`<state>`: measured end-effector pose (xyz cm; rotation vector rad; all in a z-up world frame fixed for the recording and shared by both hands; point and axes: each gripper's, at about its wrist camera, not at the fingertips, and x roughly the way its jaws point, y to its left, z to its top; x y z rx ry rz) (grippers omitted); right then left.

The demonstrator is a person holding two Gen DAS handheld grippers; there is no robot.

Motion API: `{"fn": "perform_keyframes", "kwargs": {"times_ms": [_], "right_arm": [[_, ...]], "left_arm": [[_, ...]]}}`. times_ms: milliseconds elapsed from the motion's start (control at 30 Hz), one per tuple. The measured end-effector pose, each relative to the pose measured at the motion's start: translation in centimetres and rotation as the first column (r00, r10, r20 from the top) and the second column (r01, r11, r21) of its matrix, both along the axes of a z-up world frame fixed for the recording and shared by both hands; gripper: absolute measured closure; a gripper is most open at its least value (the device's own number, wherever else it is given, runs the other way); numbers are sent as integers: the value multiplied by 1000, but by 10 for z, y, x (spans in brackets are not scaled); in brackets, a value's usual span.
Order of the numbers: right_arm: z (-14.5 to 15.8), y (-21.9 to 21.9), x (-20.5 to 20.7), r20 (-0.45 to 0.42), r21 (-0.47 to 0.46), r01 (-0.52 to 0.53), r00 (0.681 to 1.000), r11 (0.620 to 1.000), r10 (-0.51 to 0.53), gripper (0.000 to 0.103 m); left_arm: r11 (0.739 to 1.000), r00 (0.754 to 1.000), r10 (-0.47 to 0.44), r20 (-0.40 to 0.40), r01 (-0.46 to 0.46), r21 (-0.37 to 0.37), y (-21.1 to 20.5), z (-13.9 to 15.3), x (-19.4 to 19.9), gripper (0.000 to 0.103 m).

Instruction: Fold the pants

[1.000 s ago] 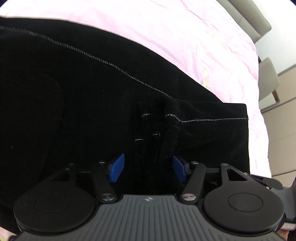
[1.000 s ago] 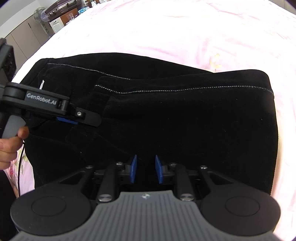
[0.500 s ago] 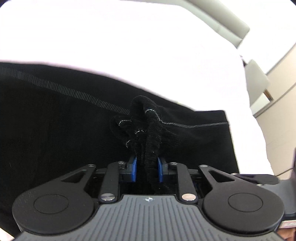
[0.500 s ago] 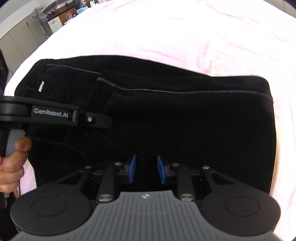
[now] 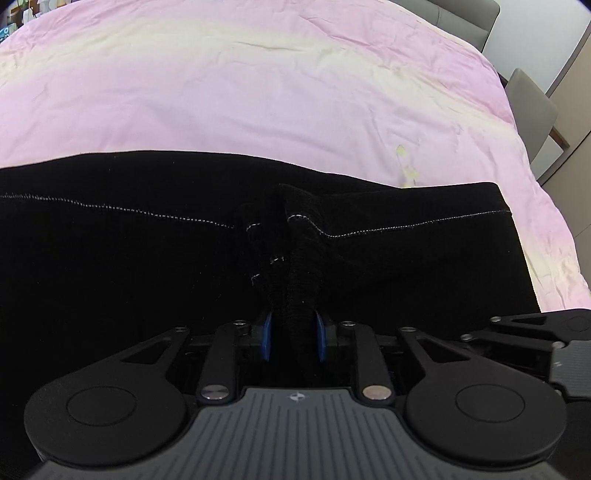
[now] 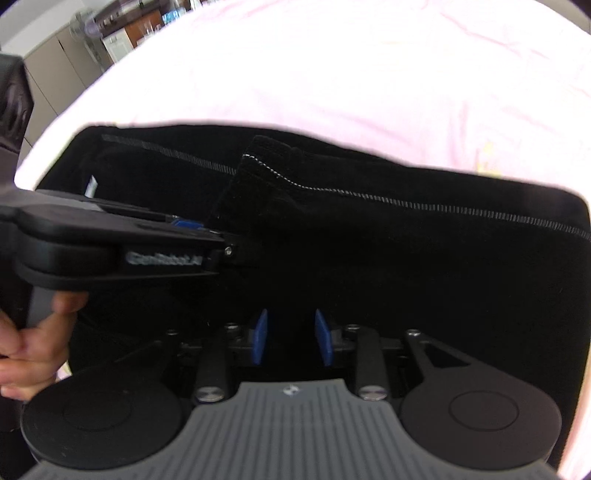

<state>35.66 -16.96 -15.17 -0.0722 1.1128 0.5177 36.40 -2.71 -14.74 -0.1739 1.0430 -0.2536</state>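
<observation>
Black pants with a pale stitch line lie folded on a pink bedsheet. My left gripper is shut on a bunched ridge of the pants' fabric that rises between its blue pads. It also shows in the right wrist view, at the left, lifting a flap of cloth. My right gripper sits low over the pants with its blue pads close together; black fabric fills the gap between them, and a grip cannot be confirmed.
Grey chairs stand past the bed's far right edge. Cabinets and a fan are at the far left of the right wrist view. A hand holds the left gripper's handle. Pink sheet stretches beyond the pants.
My left gripper closed on the pants' fabric and pulled it up into a ridge. The right gripper stayed nearly closed and the two grippers drew closer together.
</observation>
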Motion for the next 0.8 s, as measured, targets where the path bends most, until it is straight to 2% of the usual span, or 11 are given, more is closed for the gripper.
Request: {"fn": "perform_keyframes", "kwargs": {"times_ms": [67, 167, 300, 433, 500, 600, 767, 800], "right_arm": [[7, -6, -3, 11, 0, -6, 1000, 1000, 6, 73], [24, -31, -3, 71, -33, 19, 997, 999, -17, 72], [52, -81, 16, 144, -93, 159, 979, 983, -145, 72], [62, -136, 43, 188, -132, 304, 942, 944, -277, 72], [59, -150, 56, 173, -126, 331, 935, 935, -308, 73], [49, -155, 71, 172, -113, 323, 938, 940, -301, 77], [-5, -162, 94, 93, -163, 371, 928, 914, -360, 76], [-18, -168, 98, 61, -158, 386, 923, 909, -381, 71]], "left_arm": [[1000, 1000, -8, -5, 8, -11, -11, -2, 5, 77], [999, 999, -19, -27, 18, -30, -8, 1, 3, 76], [999, 999, -35, -38, 34, -11, -10, 2, 5, 75], [998, 996, -50, -68, 52, 19, -16, 4, 13, 74], [998, 995, -56, -84, 59, 32, -21, 3, 18, 74], [996, 993, -65, -95, 71, 51, -29, 1, 23, 73], [995, 994, -74, -86, 79, 56, -36, -5, 24, 72], [995, 994, -75, -84, 80, 53, -36, -6, 24, 71]]}}
